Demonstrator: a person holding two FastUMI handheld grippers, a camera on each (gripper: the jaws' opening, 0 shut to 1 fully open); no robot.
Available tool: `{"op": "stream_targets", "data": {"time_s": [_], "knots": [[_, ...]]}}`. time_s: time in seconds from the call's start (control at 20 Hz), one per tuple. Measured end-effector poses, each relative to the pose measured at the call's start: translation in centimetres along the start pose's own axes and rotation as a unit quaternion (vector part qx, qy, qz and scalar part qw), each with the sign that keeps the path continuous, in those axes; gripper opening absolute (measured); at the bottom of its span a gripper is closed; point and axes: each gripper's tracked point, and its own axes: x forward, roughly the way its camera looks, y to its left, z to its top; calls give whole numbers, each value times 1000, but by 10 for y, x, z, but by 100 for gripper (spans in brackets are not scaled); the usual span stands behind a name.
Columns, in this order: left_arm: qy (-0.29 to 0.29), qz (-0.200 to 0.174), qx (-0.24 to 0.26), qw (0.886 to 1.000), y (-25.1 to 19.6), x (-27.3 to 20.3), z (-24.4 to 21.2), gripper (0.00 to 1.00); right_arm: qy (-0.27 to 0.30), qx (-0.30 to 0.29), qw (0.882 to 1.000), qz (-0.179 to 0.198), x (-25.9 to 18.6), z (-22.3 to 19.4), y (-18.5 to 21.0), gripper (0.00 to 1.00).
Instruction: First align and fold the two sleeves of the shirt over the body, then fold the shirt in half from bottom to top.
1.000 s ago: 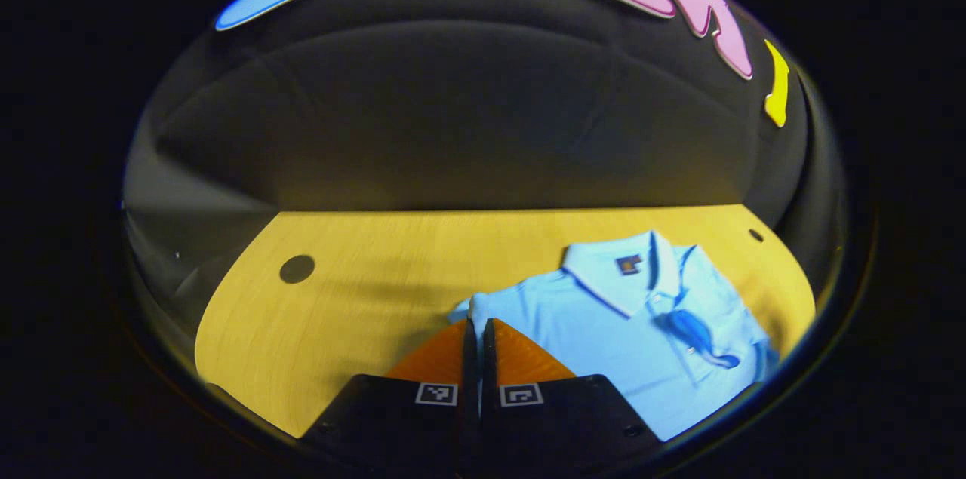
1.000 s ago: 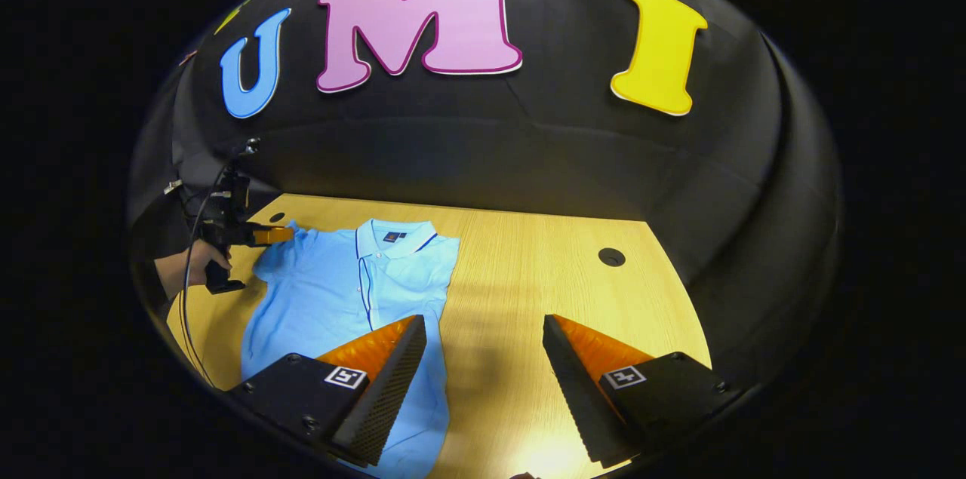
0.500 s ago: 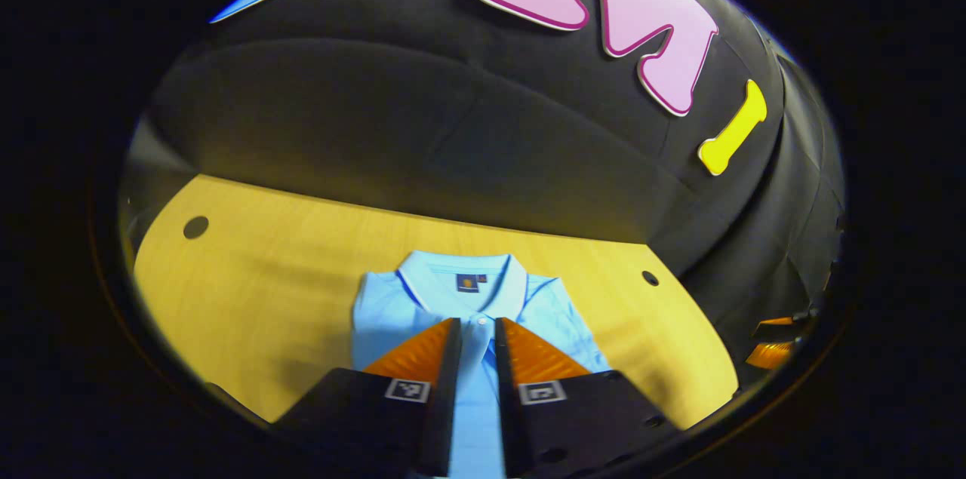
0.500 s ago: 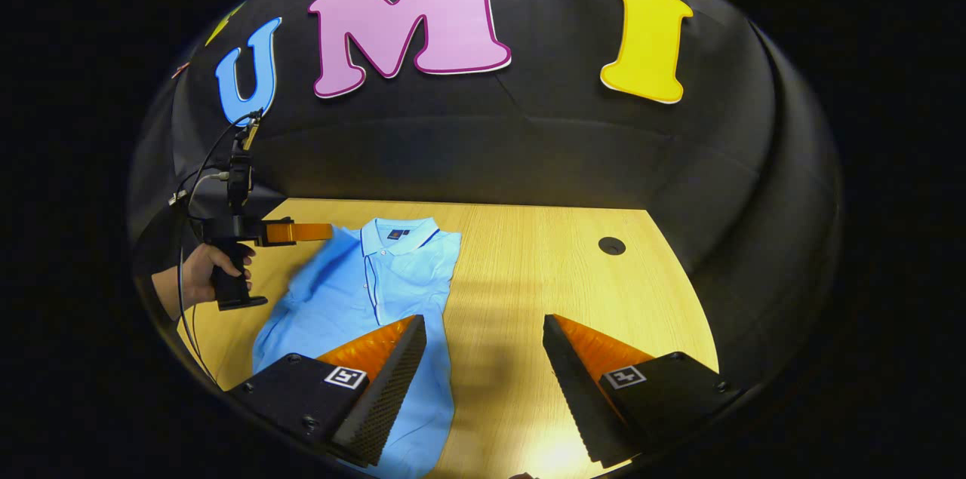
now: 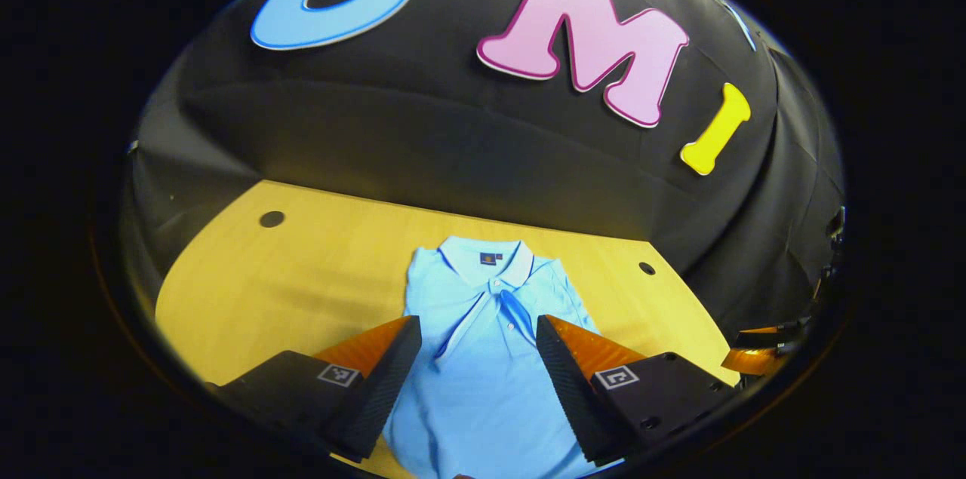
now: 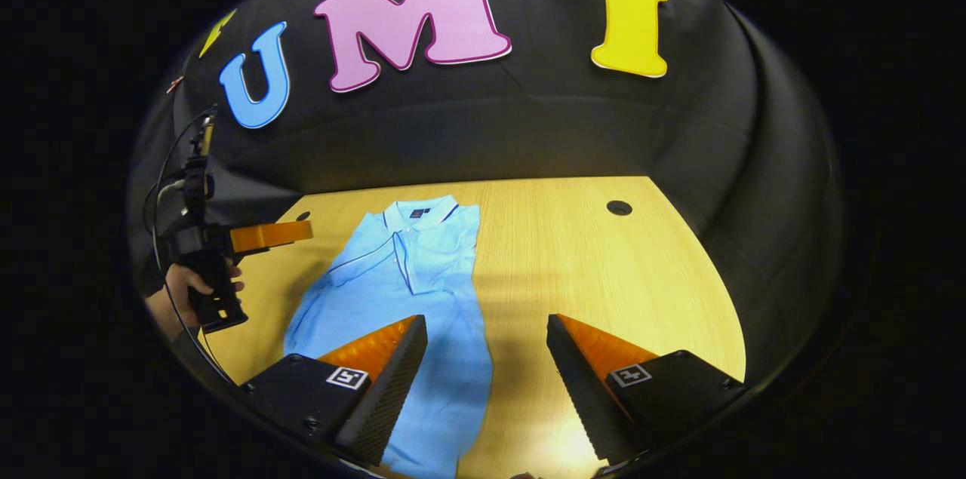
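wooden tabletop (image 5: 317,268) carrying shirt (image 5: 483,358), long axis 6 to 12, collar at 12; left tongs (image 5: 472,358) spread over it, nearer; right tongs (image 6: 487,358) spread, shirt at 9.

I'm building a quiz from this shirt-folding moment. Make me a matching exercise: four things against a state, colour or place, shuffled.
Things:
1. shirt
2. left gripper
3. table
4. collar

Descriptions:
A. yellow wood with round holes
B. open, above the shirt's body
C. at the shirt's far end
D. light blue, flat, sleeves folded in

Pairs: 1-D, 2-B, 3-A, 4-C
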Motion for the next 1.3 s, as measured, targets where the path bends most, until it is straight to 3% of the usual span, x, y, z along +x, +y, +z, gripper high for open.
{"op": "stream_targets", "data": {"time_s": [0.2,0.35,0.65,1.0,1.3], "knots": [[2,11,3,1000,4,-77,-40,97,16,9,1000,-6,-29,-38,12,99],[32,-4,23,999,-2,-119,-95,97,40,20,999,-4,-47,-76,23,99],[83,17,40,996,-2,-172,-192,97,95,27,995,0,-70,-155,51,99],[130,51,49,989,-5,-185,-261,98,143,31,989,-6,-71,-221,69,100],[153,75,85,982,-1,-174,-284,99,147,30,988,-25,-61,-232,59,97]]}}
